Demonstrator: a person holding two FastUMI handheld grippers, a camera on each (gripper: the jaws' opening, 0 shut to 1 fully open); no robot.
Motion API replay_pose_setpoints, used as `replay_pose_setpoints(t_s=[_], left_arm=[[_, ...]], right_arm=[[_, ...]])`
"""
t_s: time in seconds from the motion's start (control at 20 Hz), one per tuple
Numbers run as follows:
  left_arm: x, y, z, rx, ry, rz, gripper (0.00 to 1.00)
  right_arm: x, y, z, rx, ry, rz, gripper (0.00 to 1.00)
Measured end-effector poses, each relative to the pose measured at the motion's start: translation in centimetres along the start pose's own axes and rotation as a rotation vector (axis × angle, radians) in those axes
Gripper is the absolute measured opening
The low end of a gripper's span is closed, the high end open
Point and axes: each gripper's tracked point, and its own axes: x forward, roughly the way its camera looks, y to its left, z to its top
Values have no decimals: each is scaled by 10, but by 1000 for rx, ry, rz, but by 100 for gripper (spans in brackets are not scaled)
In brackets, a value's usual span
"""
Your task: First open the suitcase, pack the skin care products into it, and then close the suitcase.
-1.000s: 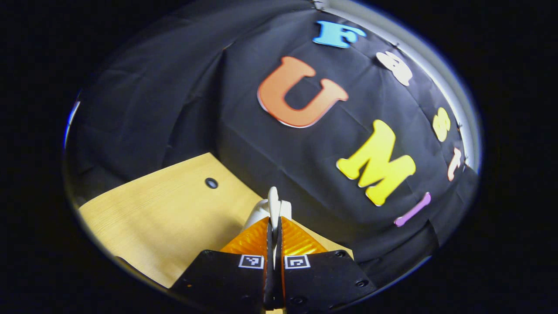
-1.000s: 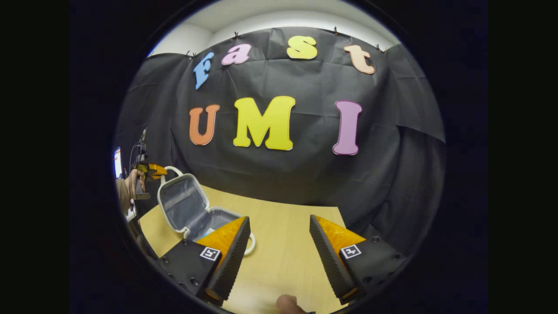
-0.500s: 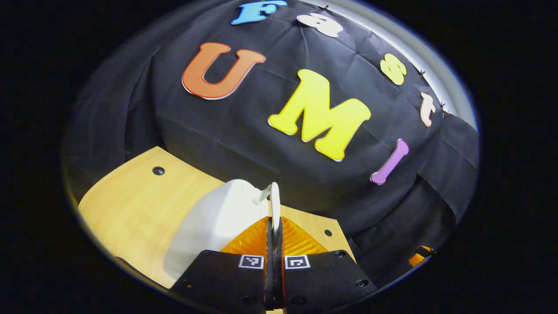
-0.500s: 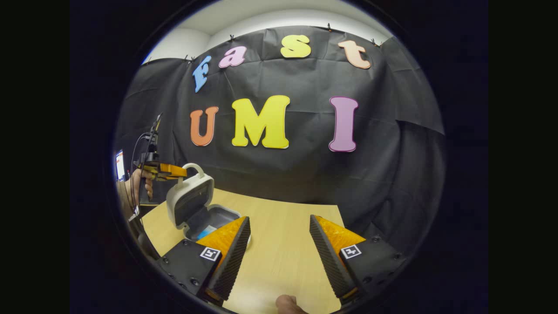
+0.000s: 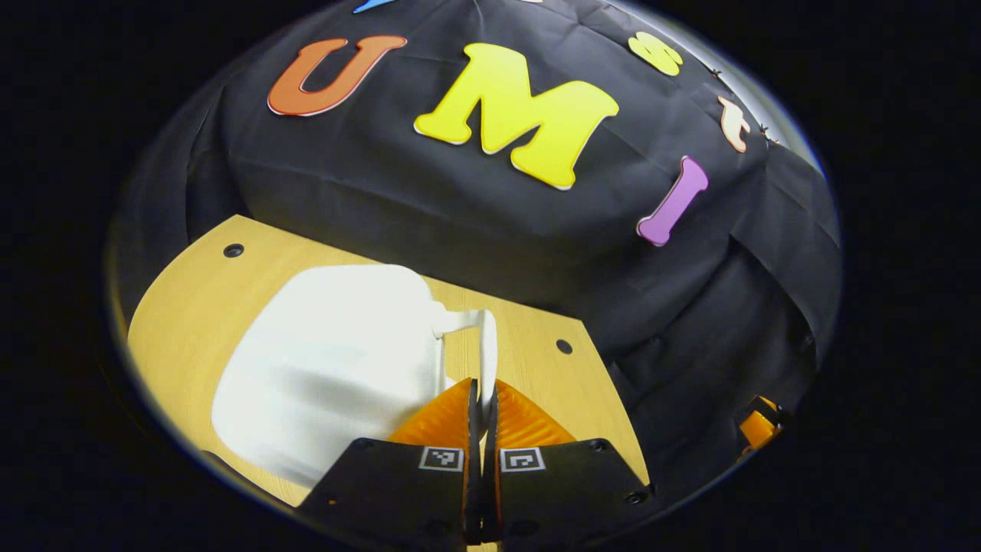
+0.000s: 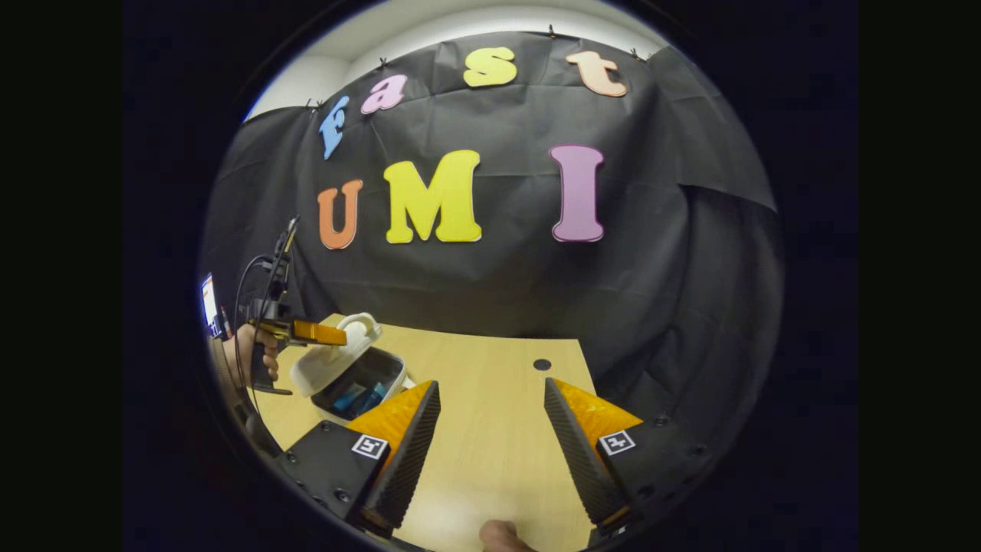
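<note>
Left claw [image 5: 481, 399] was pinched shut on the white handle [image 5: 486, 349] of the case lid [image 5: 337, 368]; both fingers pressed on it. The lid spread out ahead and to the left of that claw, its white shell facing the camera, above the wooden surface [image 5: 536, 368].

In the right gripper view the left claw [image 6: 326, 333] sat far ahead-left, held by a hand [image 6: 249, 356], gripping the handle [image 6: 360, 322]. The lid [image 6: 333, 360] was tilted low over the case base [image 6: 368, 379], partly closed, a gap still open toward the right claw. Blue items [image 6: 356, 397] lay inside the base; too small to identify.

Right claw [image 6: 487, 448] was wide open, holding nothing, above bare surface [image 6: 490, 399]. The case stood ahead-left of it, just beyond its left finger [image 6: 402, 445]. A fingertip [image 6: 502, 533] showed at the bottom edge
</note>
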Motion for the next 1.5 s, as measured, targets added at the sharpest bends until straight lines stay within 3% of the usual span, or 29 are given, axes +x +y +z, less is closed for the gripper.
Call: replay_pose_setpoints(t_s=[0.2, 0.4, 0.6, 0.85, 0.9, 0.95, 1.0, 1.05, 1.1, 1.15, 1.2, 1.35, 1.4, 1.5], left_arm=[[26, -13, -28, 81, 71, 44, 4], [54, -16, -59, 253, 181, 117, 4], [71, -17, -83, 321, 243, 163, 4], [81, -19, -66, 490, 253, 222, 5], [83, -21, -64, 481, 261, 217, 8], [86, -24, -104, 451, 256, 209, 24], [78, -26, -76, 410, 249, 193, 34], [75, -30, -70, 378, 233, 190, 63], [69, -29, -67, 356, 219, 194, 56], [61, -30, -61, 342, 195, 202, 75], [52, -30, -53, 338, 167, 212, 75], [13, -18, -9, 339, 48, 279, 96], [-1, -15, 9, 328, 4, 307, 96], [-21, -18, 42, 296, -80, 286, 96]], right_arm=[[2, -8, -17, 42, 37, -8, 81], [0, -14, -36, 89, 71, -15, 81], [0, -18, -53, 113, 99, -19, 82], [4, -15, -66, 94, 131, -15, 82], [6, -13, -65, 90, 133, -15, 82], [9, -12, -61, 87, 130, -19, 79], [11, -11, -57, 80, 124, -25, 78], [14, -9, -51, 72, 116, -27, 78], [17, -7, -44, 64, 103, -31, 82], [20, -4, -36, 54, 88, -33, 78], [23, 0, -29, 39, 76, -38, 82], [31, 16, -11, 3, 45, -44, 78], [34, 22, -4, -6, 34, -51, 78], [39, 40, 12, -11, 7, -50, 82]])
